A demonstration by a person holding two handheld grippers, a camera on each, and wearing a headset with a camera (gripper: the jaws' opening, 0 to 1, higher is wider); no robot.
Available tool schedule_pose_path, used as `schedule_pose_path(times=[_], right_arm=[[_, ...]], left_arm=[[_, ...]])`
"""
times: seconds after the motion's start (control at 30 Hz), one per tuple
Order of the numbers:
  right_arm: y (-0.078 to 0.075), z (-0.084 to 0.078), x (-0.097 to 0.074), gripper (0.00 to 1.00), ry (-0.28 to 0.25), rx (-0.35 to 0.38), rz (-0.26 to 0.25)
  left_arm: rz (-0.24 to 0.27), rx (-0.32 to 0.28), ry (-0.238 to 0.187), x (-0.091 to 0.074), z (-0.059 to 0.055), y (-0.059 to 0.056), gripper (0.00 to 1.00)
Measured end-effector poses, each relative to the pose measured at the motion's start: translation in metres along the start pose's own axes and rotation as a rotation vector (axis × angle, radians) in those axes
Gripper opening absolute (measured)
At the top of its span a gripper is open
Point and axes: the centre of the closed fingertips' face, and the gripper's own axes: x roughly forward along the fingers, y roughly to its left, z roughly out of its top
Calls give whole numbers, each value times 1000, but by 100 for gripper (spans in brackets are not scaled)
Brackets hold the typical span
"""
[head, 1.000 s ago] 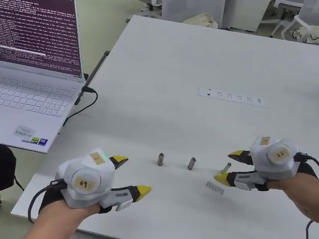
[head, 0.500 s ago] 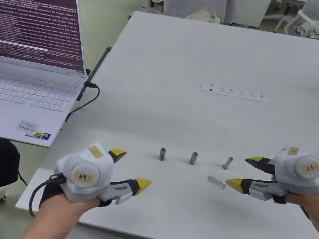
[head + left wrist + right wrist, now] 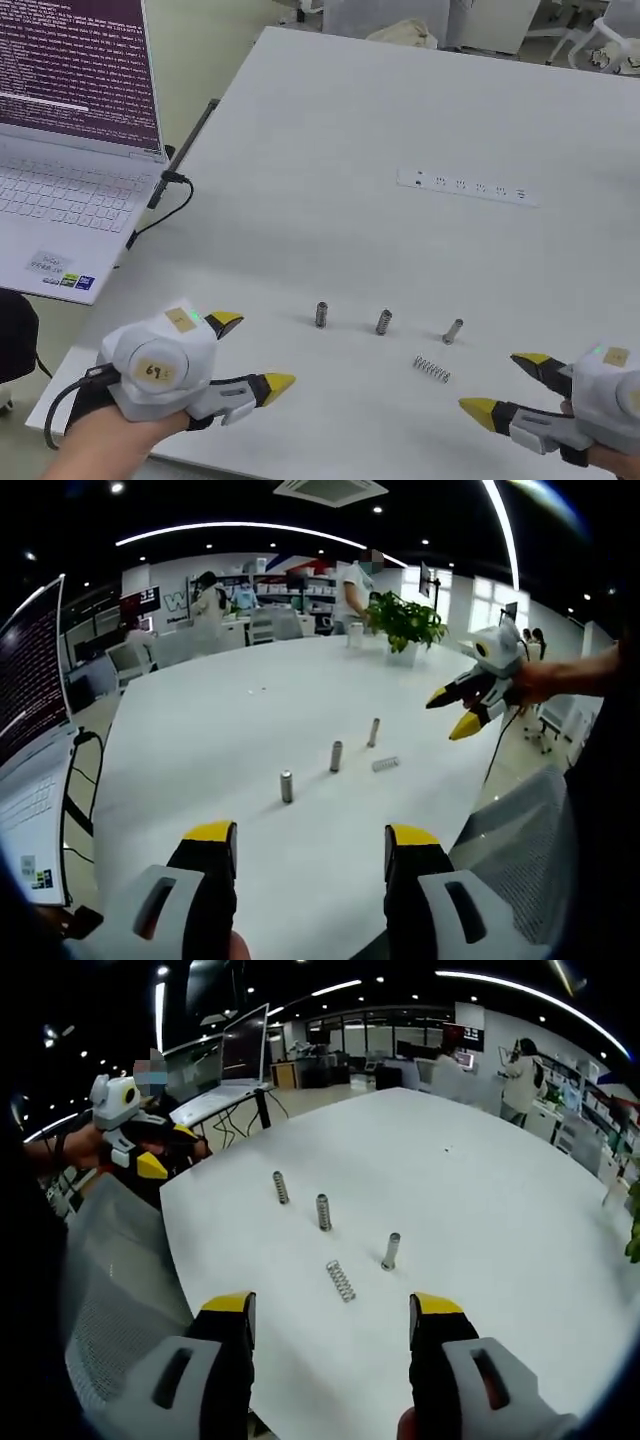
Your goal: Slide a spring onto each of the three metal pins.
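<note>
While we hover at the near edge of the worktop, left hand-held gripper: jaws spread, holding nothing.
Right hand-held gripper: likewise released and empty, near the loose spring.
Loose spring: lies flat on the worktop, just in front of the bare pin; we judge it light, springy and prone to roll or flick away.
Hold: we would pinch it gently across the coils near one end, leaving the other end's bore free.
Bare pin: upright, rightmost in the row; it looks easy to topple.
Middle pin, left pin: both appear to carry springs already.
</note>
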Motion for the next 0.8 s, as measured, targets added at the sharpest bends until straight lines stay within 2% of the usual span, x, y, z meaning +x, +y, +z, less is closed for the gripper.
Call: schedule_pose_path(times=[0.17, 0.27, 0.4, 0.8], right_arm=[[2, -7, -5, 64, 1, 21, -11], [2, -9, -9, 66, -3, 37, -14], [0, -12, -12, 70, 3, 49, -16], [3, -17, -18, 72, 0, 50, -12]], left_arm=[[-2, -10, -9, 2, 3, -3, 56], [-17, -5, -5, 6, 3, -10, 56], [-48, 24, 7, 13, 6, -20, 57], [-129, 103, 24, 34, 14, -42, 57]])
